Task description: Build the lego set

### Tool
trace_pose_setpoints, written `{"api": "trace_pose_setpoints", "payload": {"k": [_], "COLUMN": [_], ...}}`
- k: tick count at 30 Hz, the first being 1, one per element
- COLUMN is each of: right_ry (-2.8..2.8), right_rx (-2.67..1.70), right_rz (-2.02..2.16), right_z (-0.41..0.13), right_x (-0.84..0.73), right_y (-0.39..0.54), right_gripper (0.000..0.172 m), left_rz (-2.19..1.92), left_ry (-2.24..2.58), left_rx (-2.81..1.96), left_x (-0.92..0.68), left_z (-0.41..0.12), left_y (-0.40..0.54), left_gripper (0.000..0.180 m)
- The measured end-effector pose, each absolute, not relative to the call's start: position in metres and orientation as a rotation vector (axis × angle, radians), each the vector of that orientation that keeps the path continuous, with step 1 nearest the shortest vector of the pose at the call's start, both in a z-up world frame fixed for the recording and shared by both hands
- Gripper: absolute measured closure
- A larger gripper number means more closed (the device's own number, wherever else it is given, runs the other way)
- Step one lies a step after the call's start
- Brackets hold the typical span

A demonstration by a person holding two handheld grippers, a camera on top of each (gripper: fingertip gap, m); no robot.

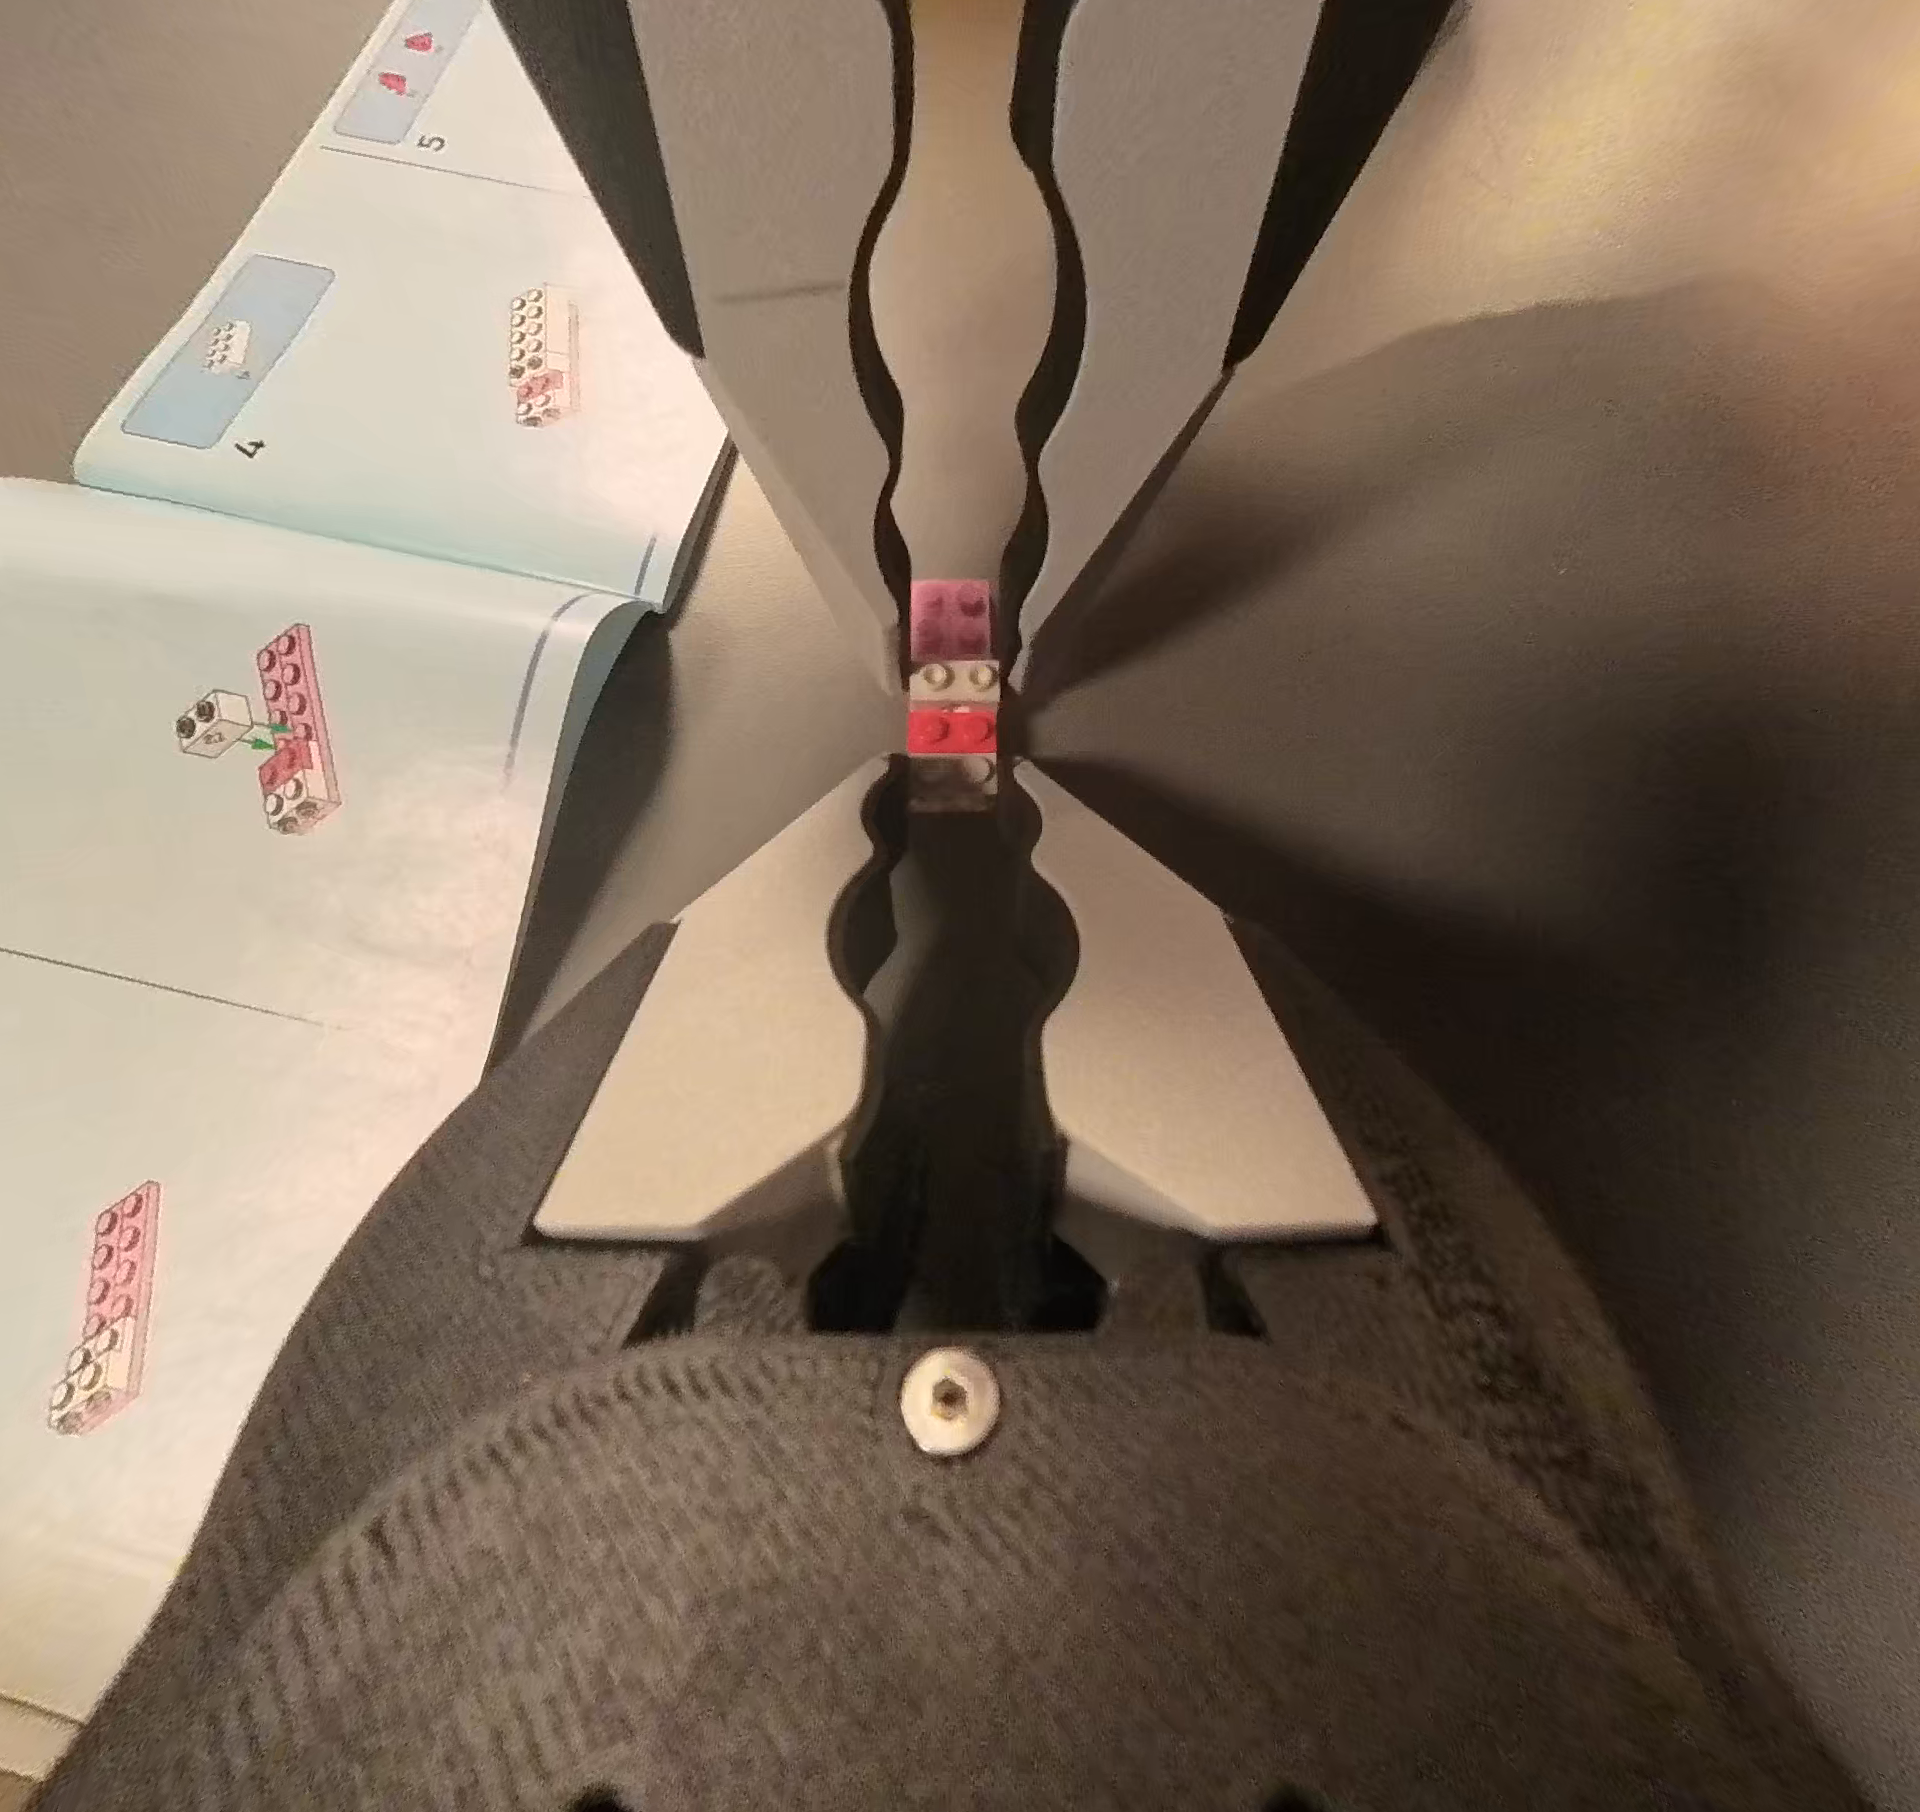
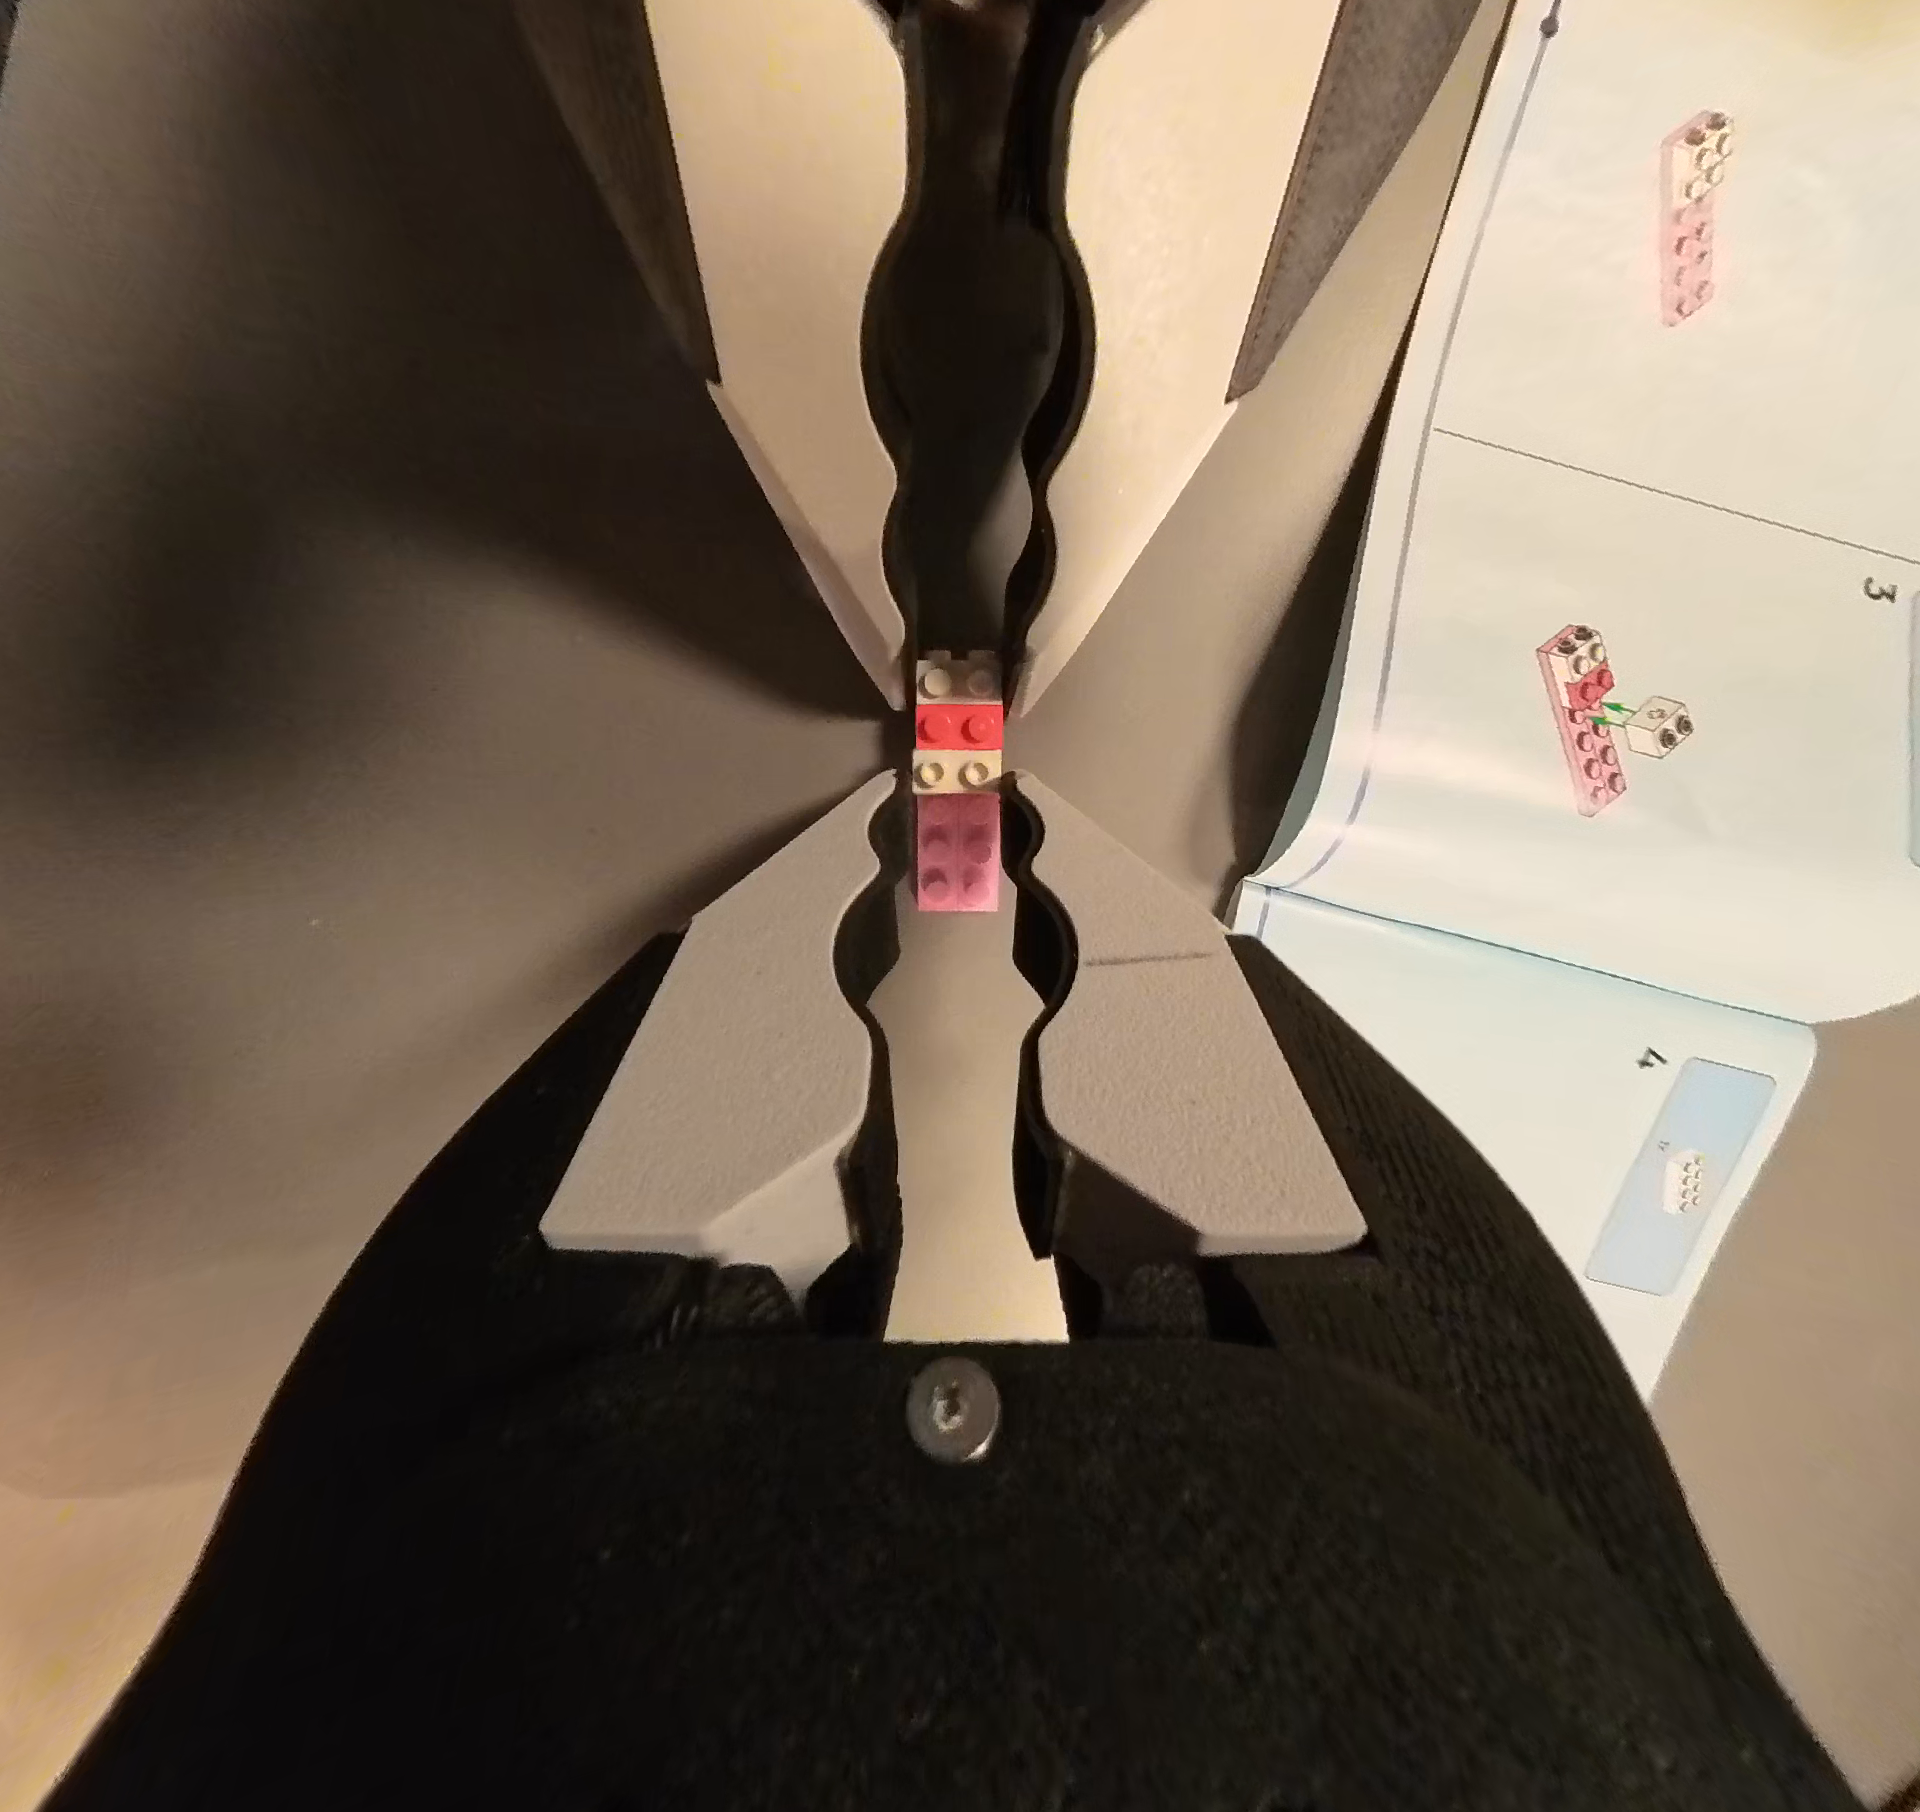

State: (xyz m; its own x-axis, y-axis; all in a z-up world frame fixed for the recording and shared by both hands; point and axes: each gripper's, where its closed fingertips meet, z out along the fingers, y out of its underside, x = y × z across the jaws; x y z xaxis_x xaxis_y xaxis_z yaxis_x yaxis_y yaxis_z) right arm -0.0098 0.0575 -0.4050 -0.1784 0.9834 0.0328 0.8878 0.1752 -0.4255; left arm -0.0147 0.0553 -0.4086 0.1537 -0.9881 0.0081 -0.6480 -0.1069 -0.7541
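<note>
Small pink, white and red plastic toy-brick assembly: clamped endwise by left tool and right tool, above tan surface; open instruction booklet beside.

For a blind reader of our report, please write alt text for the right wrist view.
Two claws meet tip to tip, each clamped on one end of a small brick assembly: a pink plate carrying white, red and white bricks. An open instruction booklet lies on the table at right.

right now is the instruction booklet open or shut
Open: the booklet lies spread on the table, pages with brick diagrams facing up, beside both grippers.
</note>
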Motion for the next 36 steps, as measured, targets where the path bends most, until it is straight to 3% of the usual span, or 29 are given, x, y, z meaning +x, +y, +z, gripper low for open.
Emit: {"api": "trace_pose_setpoints", "payload": {"k": [10,16,23,26,32,36], "right_ry": [-2.105,-1.875,-1.650,-1.550,-1.494,-1.462], "right_rx": [-1.791,-1.713,-1.274,-1.176,-1.035,-1.002], "right_rz": [0.463,0.399,-0.083,-0.192,-0.454,-0.495], "right_z": [-0.405,-0.387,-0.376,-0.366,-0.362,-0.360], "right_x": [-0.011,-0.012,-0.020,-0.023,-0.024,-0.024], "right_y": [0.057,0.065,0.069,0.073,0.084,0.086], "right_gripper": [0.148,0.117,0.090,0.094,0.122,0.130], "left_rz": [-0.723,-0.733,-0.847,-0.856,-0.925,-0.982], "left_ry": [1.557,1.517,1.380,1.346,1.319,1.304], "left_rx": [-1.829,-1.852,-1.857,-1.842,-1.835,-1.836], "left_x": [-0.015,-0.016,-0.013,-0.014,-0.014,-0.012], "left_z": [-0.409,-0.407,-0.383,-0.371,-0.363,-0.360], "left_y": [0.055,0.060,0.068,0.072,0.071,0.068], "left_gripper": [0.164,0.164,0.164,0.164,0.165,0.165]}}
